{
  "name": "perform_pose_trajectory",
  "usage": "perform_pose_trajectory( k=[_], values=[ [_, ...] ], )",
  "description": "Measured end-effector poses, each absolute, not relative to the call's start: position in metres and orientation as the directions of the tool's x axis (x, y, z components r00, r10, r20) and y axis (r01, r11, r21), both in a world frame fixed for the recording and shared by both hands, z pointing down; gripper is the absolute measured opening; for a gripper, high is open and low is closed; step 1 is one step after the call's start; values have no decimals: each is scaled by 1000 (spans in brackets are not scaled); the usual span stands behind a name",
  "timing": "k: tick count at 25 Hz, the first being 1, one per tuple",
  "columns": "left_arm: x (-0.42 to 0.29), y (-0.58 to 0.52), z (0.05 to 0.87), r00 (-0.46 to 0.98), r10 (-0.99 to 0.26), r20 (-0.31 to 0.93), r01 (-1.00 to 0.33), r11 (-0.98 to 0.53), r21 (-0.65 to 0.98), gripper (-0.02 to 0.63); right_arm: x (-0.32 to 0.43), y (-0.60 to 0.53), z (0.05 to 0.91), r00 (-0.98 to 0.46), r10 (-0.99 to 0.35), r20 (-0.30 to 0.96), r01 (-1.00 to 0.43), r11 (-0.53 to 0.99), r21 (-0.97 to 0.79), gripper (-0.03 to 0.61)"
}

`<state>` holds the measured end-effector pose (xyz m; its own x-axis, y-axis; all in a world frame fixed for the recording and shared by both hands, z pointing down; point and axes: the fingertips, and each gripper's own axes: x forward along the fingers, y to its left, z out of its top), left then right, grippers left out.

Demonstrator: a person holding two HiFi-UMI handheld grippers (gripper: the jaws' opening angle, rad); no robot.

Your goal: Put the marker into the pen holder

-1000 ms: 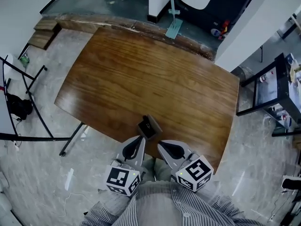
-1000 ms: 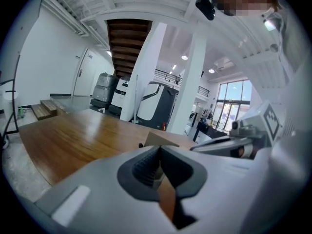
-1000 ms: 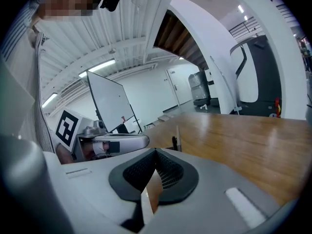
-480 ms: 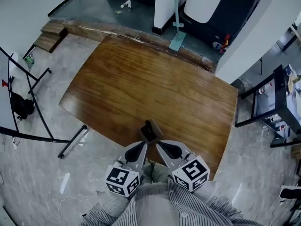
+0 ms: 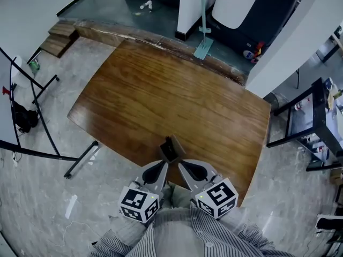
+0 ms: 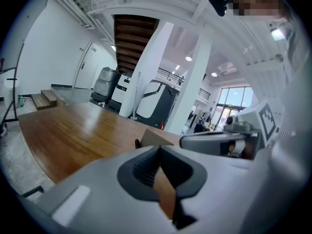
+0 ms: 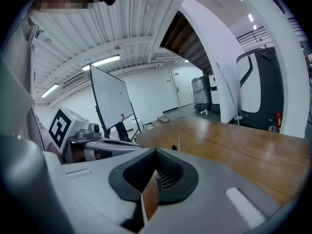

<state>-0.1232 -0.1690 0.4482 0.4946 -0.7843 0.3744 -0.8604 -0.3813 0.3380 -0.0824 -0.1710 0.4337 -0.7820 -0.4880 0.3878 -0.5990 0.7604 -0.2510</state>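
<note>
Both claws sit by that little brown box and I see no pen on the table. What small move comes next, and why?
Likely ease both back. The left gripper and right gripper are shut and empty beside the pen holder, with no marker showing on the table; perhaps it's already inside.

**A tally of the scene**

One wooden table (image 5: 161,95), with a single pen holder (image 5: 170,148) on it. There are two grippers, the left gripper (image 5: 163,164) and the right gripper (image 5: 180,164). Each carries one cube with square markers, so two cubes in all — the left cube (image 5: 139,203) and the right cube (image 5: 217,197). One person in a striped shirt (image 5: 177,234) holds them. Round the table the floor carries one of each — one whiteboard (image 7: 109,99), one black bag (image 5: 24,116), one long-handled mop (image 5: 203,42), one black shelf cart (image 5: 313,122) and one short set of wooden steps (image 5: 56,39).
</note>
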Motion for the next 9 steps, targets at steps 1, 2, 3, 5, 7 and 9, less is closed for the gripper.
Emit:
perform_pose_trajectory(
  k=[1,2,3,5,7,9],
  values=[
    [-123,-169,448,495,-785,374,-860,-381,338,8,-83,-171,434,-782,-486,390,-598,761,-252,0],
    [-123,-169,448,495,-785,373,-860,-382,338,8,-83,-171,435,-782,-483,393,-597,761,-253,0],
    [-123,-169,448,495,-785,372,-860,-382,338,7,-83,-170,436,-783,-481,395,-596,762,-254,0],
    [-123,-169,448,493,-787,371,-861,-380,338,8,-85,-169,437,-784,-475,399,-592,765,-253,0],
    [-123,-169,448,493,-787,371,-860,-377,343,8,-85,-168,437,-785,-471,403,-589,768,-252,0],
    [-123,-169,448,493,-788,370,-859,-374,349,8,-85,-168,437,-785,-468,406,-588,769,-251,-2]
  ],
)
